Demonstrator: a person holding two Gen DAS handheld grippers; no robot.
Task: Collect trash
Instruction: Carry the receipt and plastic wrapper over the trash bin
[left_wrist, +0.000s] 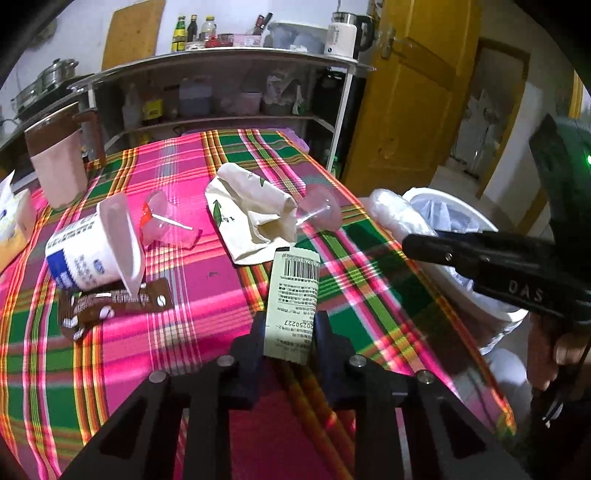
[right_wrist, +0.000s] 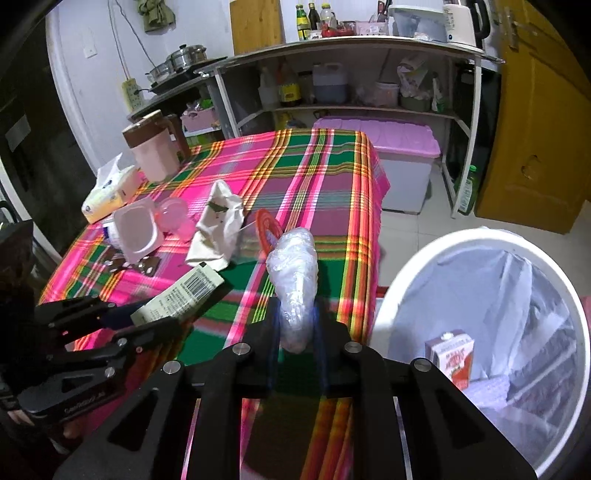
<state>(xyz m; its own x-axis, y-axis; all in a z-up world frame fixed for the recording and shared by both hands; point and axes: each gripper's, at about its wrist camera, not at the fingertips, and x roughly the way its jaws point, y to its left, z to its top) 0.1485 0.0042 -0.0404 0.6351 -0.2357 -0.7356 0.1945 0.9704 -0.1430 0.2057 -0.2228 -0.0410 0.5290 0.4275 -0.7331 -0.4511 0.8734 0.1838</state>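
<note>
My left gripper (left_wrist: 290, 328) is shut on a pale green carton with a barcode (left_wrist: 293, 295) and holds it above the plaid tablecloth (left_wrist: 184, 295); the carton also shows in the right wrist view (right_wrist: 181, 295). My right gripper (right_wrist: 295, 325) is shut on a crumpled clear plastic bag (right_wrist: 295, 280) near the table's right edge, beside the white lined trash bin (right_wrist: 406, 280). A red and white drink carton (right_wrist: 452, 358) lies inside the bin. On the table lie a white yogurt cup (left_wrist: 92, 251), a brown wrapper (left_wrist: 114, 302), a crumpled paper bag (left_wrist: 251, 218) and clear plastic cups (left_wrist: 317, 212).
A pink jug with a brown lid (left_wrist: 55, 162) and a tissue pack (right_wrist: 107, 195) stand at the table's far left. A metal shelf unit (right_wrist: 351, 74) and a lilac-lidded box (right_wrist: 399, 147) stand behind. A yellow door (right_wrist: 535, 110) is at right.
</note>
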